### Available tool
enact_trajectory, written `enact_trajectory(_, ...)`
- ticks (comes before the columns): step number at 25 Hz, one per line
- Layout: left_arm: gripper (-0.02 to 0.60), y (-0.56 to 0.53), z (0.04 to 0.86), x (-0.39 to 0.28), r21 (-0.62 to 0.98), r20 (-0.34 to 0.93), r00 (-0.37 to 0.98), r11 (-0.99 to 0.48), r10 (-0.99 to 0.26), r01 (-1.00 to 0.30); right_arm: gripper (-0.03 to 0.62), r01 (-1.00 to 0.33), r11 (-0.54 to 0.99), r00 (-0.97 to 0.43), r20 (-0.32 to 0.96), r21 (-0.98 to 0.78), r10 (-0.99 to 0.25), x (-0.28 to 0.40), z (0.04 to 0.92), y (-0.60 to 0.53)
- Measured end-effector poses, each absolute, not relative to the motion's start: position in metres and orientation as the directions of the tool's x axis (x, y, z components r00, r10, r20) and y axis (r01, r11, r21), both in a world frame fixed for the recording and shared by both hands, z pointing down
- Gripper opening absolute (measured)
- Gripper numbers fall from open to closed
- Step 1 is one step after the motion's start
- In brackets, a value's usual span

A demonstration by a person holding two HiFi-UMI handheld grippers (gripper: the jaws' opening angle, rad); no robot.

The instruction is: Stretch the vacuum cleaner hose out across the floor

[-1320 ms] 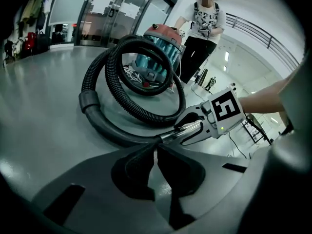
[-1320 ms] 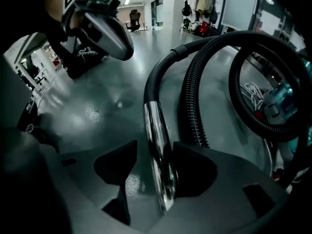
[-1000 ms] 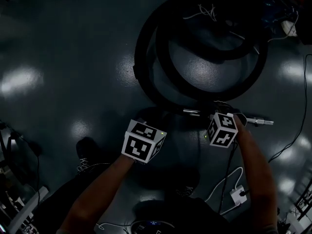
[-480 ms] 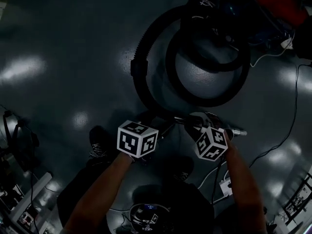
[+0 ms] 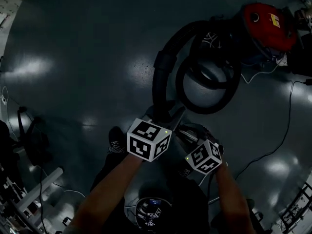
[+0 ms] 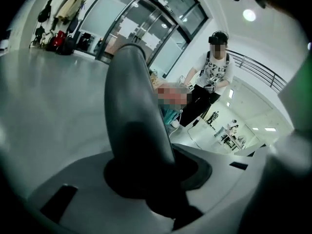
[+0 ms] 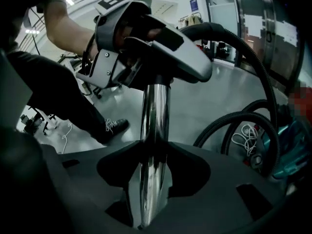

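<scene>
The red vacuum cleaner (image 5: 265,19) stands at the far right, and its black hose (image 5: 163,67) lies in loops on the dark floor. The hose (image 7: 253,52) ends in a grey curved handle (image 6: 131,106) on a chrome tube (image 7: 155,126). My left gripper (image 5: 163,118) has just been closing its jaws. The handle is between them, so the left gripper (image 6: 146,179) is shut on it. My right gripper (image 5: 192,133) is shut on the chrome tube just below. From the right gripper (image 7: 153,179) the tube rises to the handle (image 7: 180,57).
A white cable (image 5: 273,150) trails over the floor at the right. The wearer's shoe (image 5: 117,143) is beside the left gripper. Dark equipment (image 5: 29,140) stands at the left edge. Another person (image 6: 212,77) stands farther off in the hall.
Both grippers have risen and come toward the wearer, lifting the tube and handle off the floor. The left gripper, beside the hose before, now clasps the handle. The red vacuum has come into view.
</scene>
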State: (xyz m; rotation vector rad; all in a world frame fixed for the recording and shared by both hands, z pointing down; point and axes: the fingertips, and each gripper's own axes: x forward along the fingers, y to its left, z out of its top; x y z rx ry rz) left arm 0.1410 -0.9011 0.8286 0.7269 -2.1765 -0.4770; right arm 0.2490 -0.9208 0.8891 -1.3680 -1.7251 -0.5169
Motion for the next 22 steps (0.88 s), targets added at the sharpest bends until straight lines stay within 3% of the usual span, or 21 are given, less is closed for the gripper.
enact_trajectory(8,0.069,-0.924,0.691,0.13,0.475,0.422,-0.54,0.685,-0.728,-0.552,0.173,0.856,0.466,-0.16,0.743,-0.224,0.65,0.235,0.789,-0.884)
enact_trajectory(17,0.064,-0.92,0.586,0.148,0.188,0.476,-0.361,0.493,-0.802,-0.849,0.176,0.784,0.604,-0.291,0.772,-0.146,0.565,0.251,0.698,-0.886)
enact_trajectory(22,0.064,-0.909,0.526,0.166,0.059,0.535,-0.225,0.302,-0.814,-0.952,0.176,0.768,0.638,-0.359,0.787,-0.056,0.501,0.267,0.591,-0.92)
